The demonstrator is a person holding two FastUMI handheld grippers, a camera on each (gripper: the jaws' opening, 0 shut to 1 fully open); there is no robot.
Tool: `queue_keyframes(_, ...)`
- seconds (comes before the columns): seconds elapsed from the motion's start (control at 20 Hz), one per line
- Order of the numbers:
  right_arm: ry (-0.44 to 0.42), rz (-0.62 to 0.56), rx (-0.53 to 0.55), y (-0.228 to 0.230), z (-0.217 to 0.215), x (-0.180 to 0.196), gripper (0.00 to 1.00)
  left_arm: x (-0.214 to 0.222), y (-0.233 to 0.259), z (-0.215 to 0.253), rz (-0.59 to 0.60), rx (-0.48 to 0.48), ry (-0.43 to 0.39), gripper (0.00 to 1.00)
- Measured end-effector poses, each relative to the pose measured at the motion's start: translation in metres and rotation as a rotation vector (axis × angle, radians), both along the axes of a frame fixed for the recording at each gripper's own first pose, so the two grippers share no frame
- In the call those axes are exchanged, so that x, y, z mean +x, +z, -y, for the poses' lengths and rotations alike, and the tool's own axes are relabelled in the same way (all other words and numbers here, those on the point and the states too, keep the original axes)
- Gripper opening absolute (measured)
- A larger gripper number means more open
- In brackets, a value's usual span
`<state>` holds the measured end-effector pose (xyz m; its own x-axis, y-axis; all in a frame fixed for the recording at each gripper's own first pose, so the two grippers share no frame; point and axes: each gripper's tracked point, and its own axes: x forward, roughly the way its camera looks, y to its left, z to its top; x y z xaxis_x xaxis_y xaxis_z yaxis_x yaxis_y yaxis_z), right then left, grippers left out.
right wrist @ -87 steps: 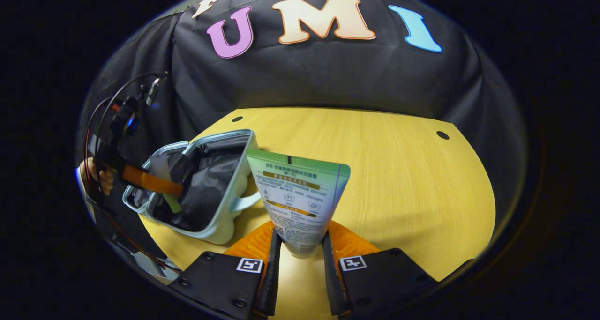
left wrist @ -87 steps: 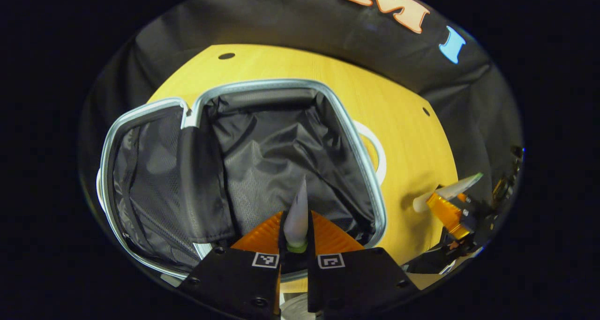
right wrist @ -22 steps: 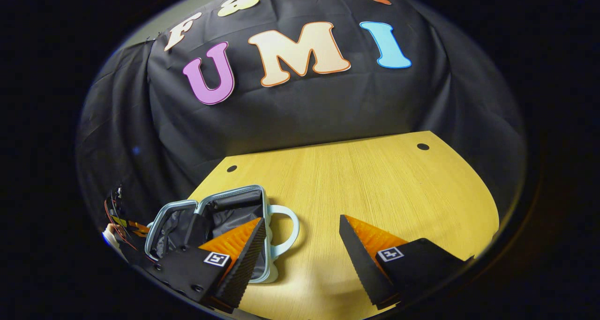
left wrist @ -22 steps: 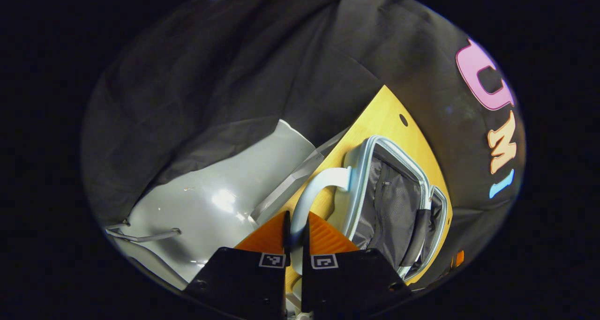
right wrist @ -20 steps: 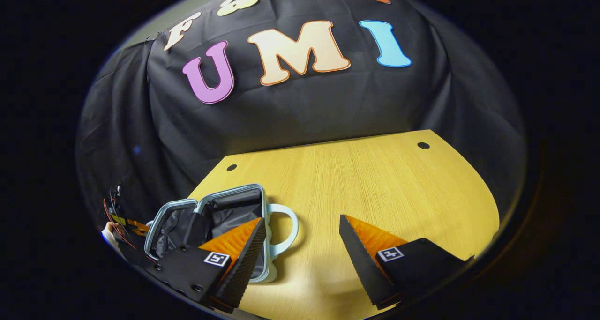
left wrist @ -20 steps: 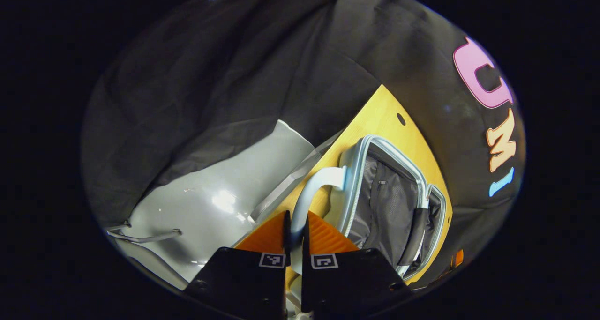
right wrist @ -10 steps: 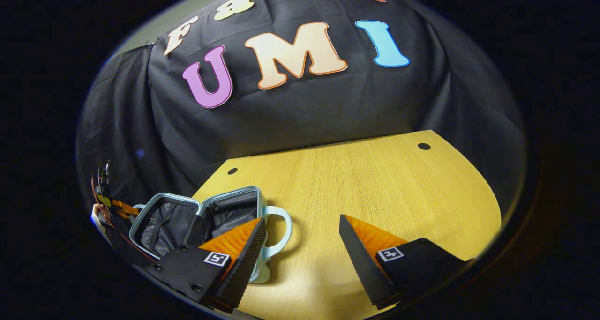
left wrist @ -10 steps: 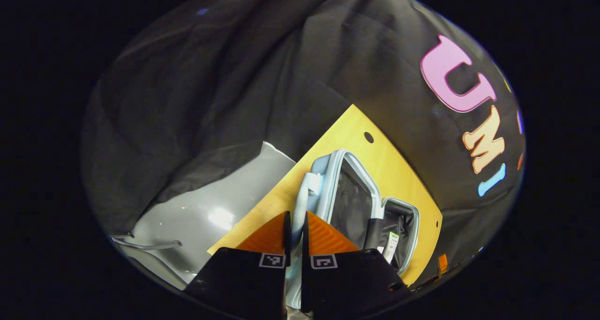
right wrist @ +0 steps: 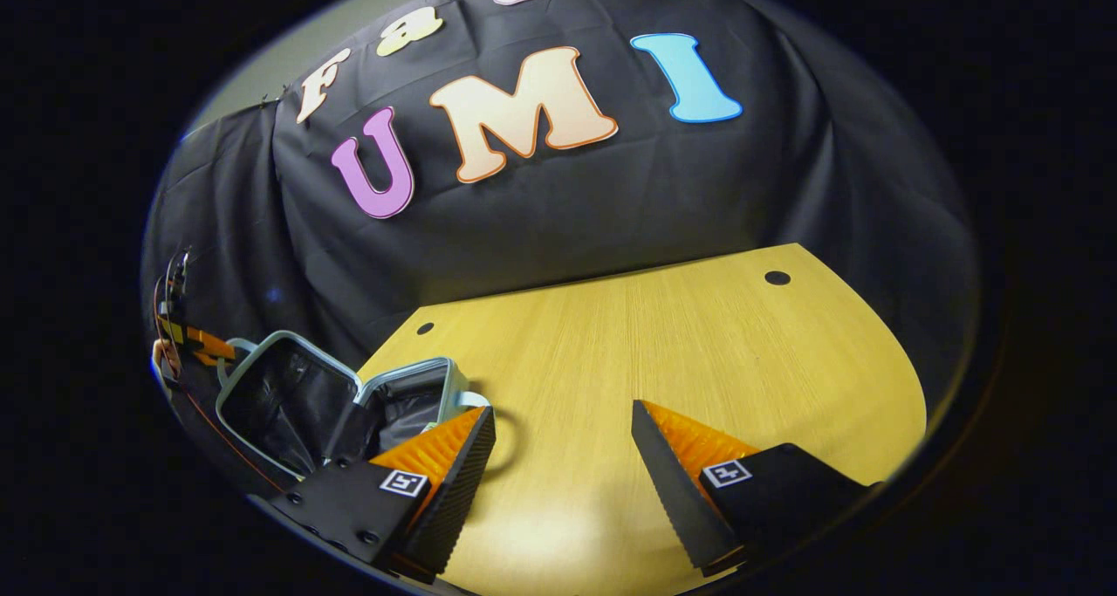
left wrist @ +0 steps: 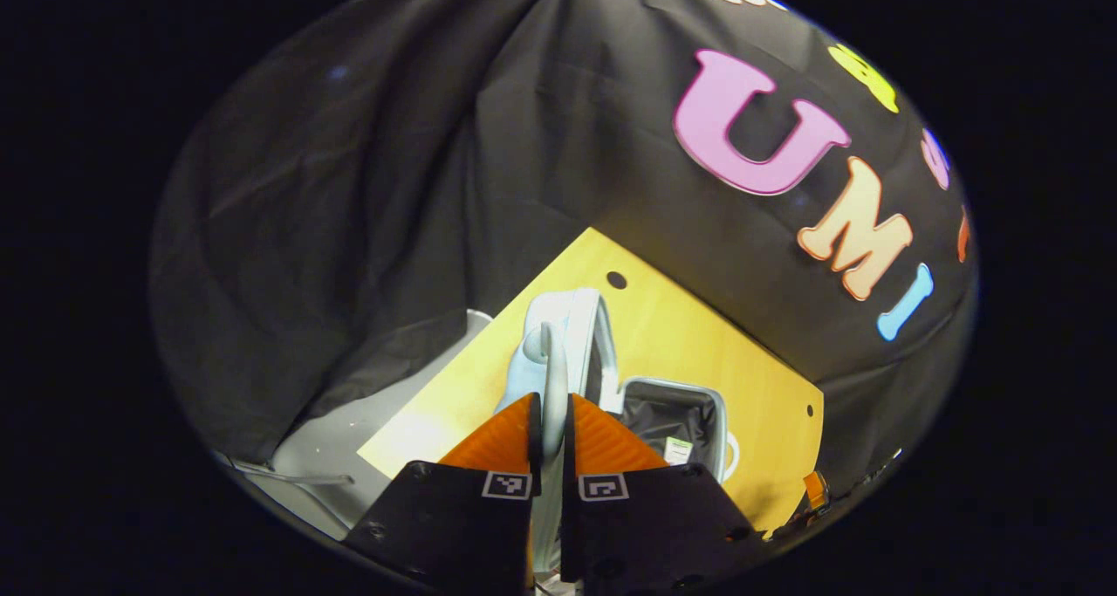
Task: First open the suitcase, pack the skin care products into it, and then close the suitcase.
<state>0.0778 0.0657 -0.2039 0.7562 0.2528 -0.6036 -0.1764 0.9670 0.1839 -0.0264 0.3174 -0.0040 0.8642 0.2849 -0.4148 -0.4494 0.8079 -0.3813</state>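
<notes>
My left gripper (left wrist: 551,400) is shut on the pale blue handle (left wrist: 545,352) of the suitcase lid (left wrist: 586,334). The lid stands raised and partly swung over. Beyond it lies the suitcase base (left wrist: 689,391) with black lining, and a skin care tube (left wrist: 677,448) rests inside. In the right gripper view the lid (right wrist: 279,395) tilts up at the far left, hinged to the base (right wrist: 410,404). The left gripper (right wrist: 188,339) holds the lid's outer edge. My right gripper (right wrist: 563,439) hovers open over the table, right of the suitcase, with nothing between its fingers.
The yellow wooden table (right wrist: 681,352) spreads wide to the right of the suitcase, with a small hole (right wrist: 776,277) near its back corner. Grey floor (left wrist: 323,439) lies below the table's left edge. Black cloth closes the back and sides.
The left gripper has lifted the lid by its handle from flat open to steeply raised. Earlier both grippers held tubes; those are let go. The right gripper stays open and nearly still.
</notes>
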Motion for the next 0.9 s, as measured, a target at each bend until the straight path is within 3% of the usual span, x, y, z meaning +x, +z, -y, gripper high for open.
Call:
queue_keyframes(0.25,0.07,-0.001,-0.004,0.0,0.024,0.006,0.98,0.034,0.031,0.08,0.038,0.06,-0.067,0.06)
queue_keyframes(0.4,0.099,0.005,0.001,0.0,0.031,0.007,0.98,0.071,0.036,0.135,0.062,0.079,-0.169,0.05)
queue_keyframes(0.55,0.11,0.023,0.001,0.003,0.041,0.006,0.98,0.109,0.026,0.197,0.07,0.032,-0.303,0.06)
queue_keyframes(0.7,0.095,0.042,-0.008,0.009,0.054,0.004,0.98,0.147,-0.002,0.253,0.021,-0.027,-0.415,0.06)
queue_keyframes(0.9,0.052,0.056,-0.006,0.014,0.069,-0.001,0.98,0.189,-0.061,0.301,-0.142,-0.003,-0.497,0.06)
